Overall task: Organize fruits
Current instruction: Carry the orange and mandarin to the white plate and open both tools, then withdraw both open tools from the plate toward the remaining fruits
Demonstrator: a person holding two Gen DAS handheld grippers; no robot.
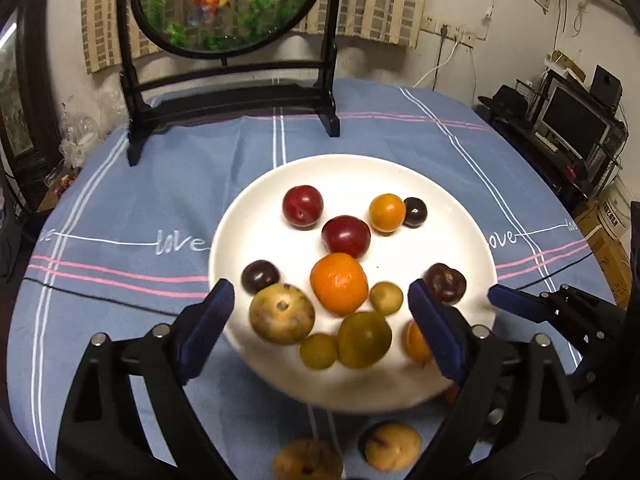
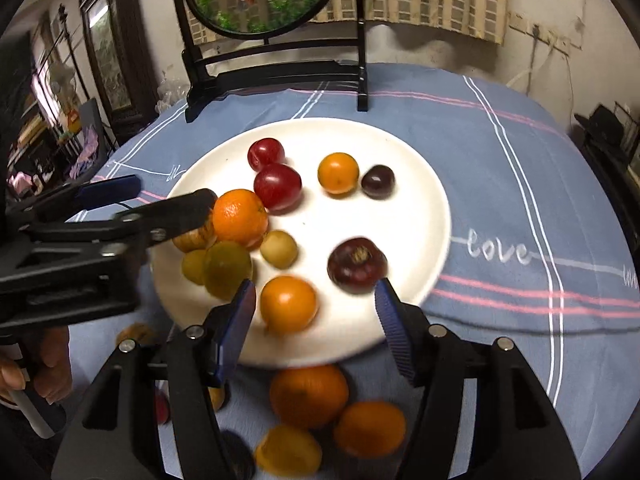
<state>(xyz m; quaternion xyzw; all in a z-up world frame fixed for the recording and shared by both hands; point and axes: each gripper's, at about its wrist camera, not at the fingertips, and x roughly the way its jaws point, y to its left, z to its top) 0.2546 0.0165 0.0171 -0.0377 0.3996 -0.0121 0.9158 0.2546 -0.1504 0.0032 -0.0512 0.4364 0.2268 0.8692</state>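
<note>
A white plate (image 1: 260, 216) on the blue cloth carries several small fruits: red plums (image 1: 303, 206), an orange (image 1: 339, 283), dark plums (image 1: 260, 276) and yellow-green ones (image 1: 364, 339). My left gripper (image 1: 320, 314) hangs open over the plate's near side, with a brown-yellow fruit (image 1: 282, 312) loose between its fingers. My right gripper (image 2: 314, 294) is open above the plate (image 2: 380, 220); a small orange fruit (image 2: 289, 304) lies between its fingers, apart from both pads. A dark plum (image 2: 357, 266) lies just beyond. Each gripper shows in the other's view: the right gripper (image 1: 516, 300) and the left gripper (image 2: 160, 204).
Loose fruits lie on the cloth in front of the plate: two brownish ones (image 1: 392, 446) and several oranges (image 2: 308, 394). A round fish ornament on a black stand (image 1: 232, 92) stands behind the plate. A hand (image 2: 36, 368) holds the left gripper's handle. A shelf with a monitor (image 1: 572, 120) is far right.
</note>
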